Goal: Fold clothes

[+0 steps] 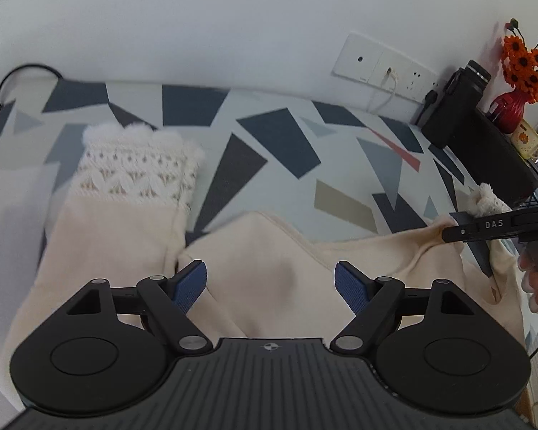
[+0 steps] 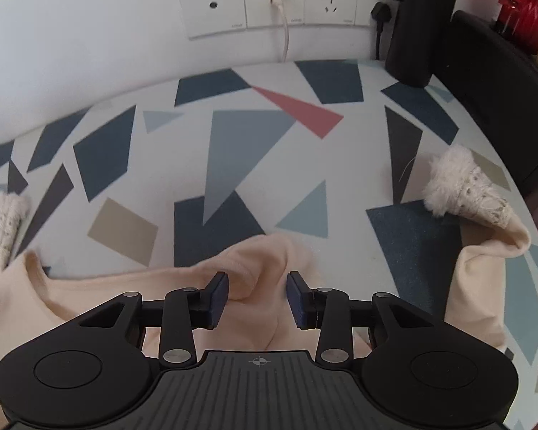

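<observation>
A cream soft-knit top point(image 1: 269, 279) with white lace, fuzzy-trimmed cuffs point(image 1: 140, 165) lies spread flat on the geometric-patterned tablecloth point(image 2: 233, 150). Its neckline faces the wall-side edge. One sleeve point(image 2: 484, 251) bends beside the right edge.

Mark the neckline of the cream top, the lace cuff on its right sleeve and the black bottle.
neckline point(image 1: 287, 225), left wrist view, on its curved edge.
lace cuff point(image 2: 462, 190), right wrist view, on its fluffy end.
black bottle point(image 2: 421, 25), right wrist view, on its body.

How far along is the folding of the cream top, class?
Done: the cream top lies spread on the patterned table, its left lace-cuffed sleeve turned up alongside the body. In hand: nothing; the left gripper and right gripper hover open over the fabric. Left: the right sleeve lies out to the side, bunched; no body fold shows.
</observation>
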A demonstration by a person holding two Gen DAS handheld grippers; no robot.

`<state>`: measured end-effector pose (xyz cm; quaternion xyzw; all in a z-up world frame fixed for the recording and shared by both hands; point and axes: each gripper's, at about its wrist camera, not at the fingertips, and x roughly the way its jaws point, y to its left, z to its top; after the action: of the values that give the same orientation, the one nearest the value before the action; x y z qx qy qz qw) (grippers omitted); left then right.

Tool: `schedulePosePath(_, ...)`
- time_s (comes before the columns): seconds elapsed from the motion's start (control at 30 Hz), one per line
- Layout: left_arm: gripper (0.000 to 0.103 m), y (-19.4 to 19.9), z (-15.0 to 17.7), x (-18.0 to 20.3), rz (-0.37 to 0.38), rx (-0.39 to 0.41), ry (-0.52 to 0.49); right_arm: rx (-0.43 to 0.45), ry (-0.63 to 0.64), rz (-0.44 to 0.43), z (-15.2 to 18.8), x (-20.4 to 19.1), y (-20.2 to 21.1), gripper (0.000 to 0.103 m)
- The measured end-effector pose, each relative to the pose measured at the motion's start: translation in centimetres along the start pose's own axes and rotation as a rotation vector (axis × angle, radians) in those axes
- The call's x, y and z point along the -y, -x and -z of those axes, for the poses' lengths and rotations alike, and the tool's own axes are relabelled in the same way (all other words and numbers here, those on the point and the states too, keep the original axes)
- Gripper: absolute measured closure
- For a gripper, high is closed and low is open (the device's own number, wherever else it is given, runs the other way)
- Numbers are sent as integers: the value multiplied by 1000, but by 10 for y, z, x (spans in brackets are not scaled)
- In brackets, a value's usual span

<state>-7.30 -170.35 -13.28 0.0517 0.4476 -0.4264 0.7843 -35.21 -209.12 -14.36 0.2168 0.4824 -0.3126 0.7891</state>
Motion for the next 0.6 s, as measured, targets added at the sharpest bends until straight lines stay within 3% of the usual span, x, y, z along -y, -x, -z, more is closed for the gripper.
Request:
schedulePosePath(0.07, 22, -9, 5, -1, -7, -27, 10, -14, 29, 20, -4, -5, -9, 68)
schedulePosePath(0.1, 22, -13, 6, -2, -10, -42, 22, -22, 35, 25, -6, -7, -13, 78)
schedulePosePath(0.13, 22, -18, 7, -3, -11, -58, 41, -20, 4, 2, -11, -4, -16, 96)
schedulePosePath(0.4, 22, -29, 3, -5, -22, -88, 36, -11, -345, -293, -61, 21, -37, 95)
schedulePosePath(0.53, 22, -30, -1, -6, -34, -91, 37, 4, -278, -273, -75, 12, -42, 83)
schedulePosePath(0.6, 22, -30, -3, -6, -52, -88, 33, 48, -228, -267, -77, 7, -31, 82)
